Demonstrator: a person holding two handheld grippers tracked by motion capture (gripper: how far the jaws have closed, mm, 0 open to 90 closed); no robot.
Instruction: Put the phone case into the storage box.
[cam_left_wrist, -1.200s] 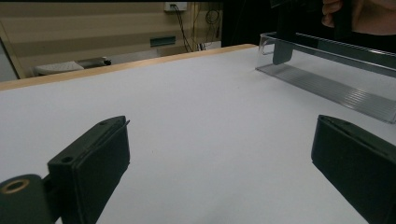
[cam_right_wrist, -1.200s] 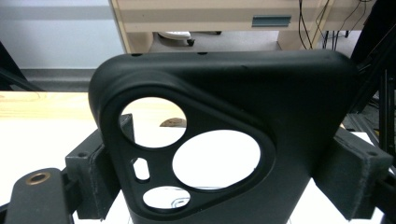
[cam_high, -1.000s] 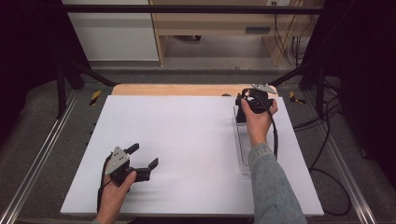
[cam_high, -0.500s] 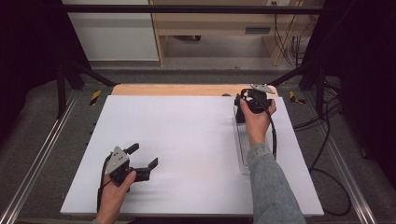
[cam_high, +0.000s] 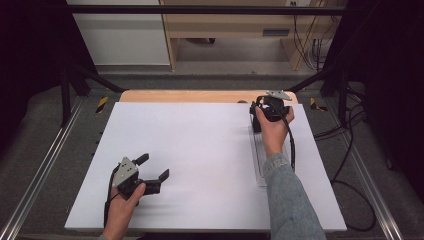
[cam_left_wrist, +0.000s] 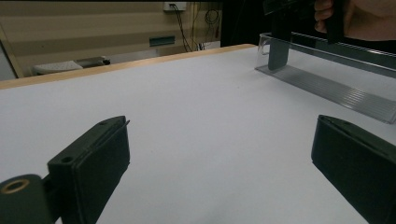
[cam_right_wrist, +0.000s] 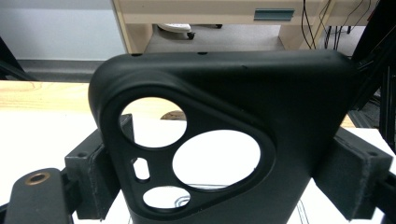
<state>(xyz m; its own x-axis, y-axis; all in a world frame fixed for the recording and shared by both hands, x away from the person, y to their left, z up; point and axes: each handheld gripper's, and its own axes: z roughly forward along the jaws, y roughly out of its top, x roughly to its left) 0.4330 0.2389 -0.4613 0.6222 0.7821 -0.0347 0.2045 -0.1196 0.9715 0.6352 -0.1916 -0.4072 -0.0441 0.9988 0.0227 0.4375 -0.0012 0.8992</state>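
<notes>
The right gripper (cam_high: 264, 116) holds a black phone case (cam_right_wrist: 219, 140), its jaws clamped on the case's two sides; in the right gripper view the case stands upright between them, with its camera cut-outs facing the lens. In the high view this gripper sits at the far right of the white bench (cam_high: 200, 150), over the far end of a clear plastic rack (cam_high: 258, 160) that runs along the bench's right side. In the left gripper view the case's lower edge appears to stand at or in that end of the rack (cam_left_wrist: 327, 84), though whether it is seated or just above I cannot tell. The rest of the rack looks bare, with nothing else in it. So the work seems to be at the placing step: the case is brought to the rack, and letting go is left. The left gripper (cam_high: 150, 172) rests near the bench's near left corner, jaws wide apart on nothing.
</notes>
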